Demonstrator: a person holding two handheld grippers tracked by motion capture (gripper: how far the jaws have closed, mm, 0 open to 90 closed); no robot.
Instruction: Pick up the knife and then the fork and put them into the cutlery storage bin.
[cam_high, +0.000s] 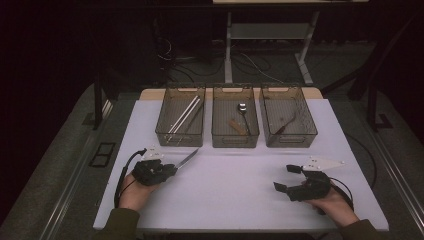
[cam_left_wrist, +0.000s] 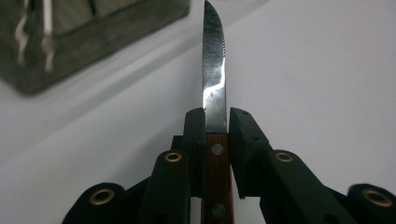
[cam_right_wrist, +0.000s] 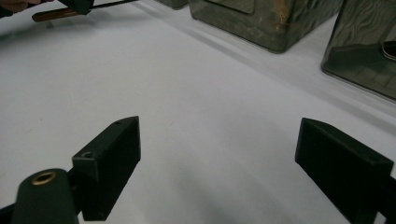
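I have the knife (cam_left_wrist: 214, 88) clamped by its wooden handle in the left gripper (cam_high: 167, 169), blade pointing toward the left bin (cam_high: 180, 115), near the desk's (cam_high: 235, 185) left edge. I judge this the carry step: next I must lift over the bin's near wall and release inside. The right gripper (cam_high: 286, 177) rests wide and empty by the right edge, bare desk between them.

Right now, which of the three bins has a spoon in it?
The middle bin. A shiny spoon lies in it. The left bin holds long pale sticks instead, and the right bin holds a dark thin tool.
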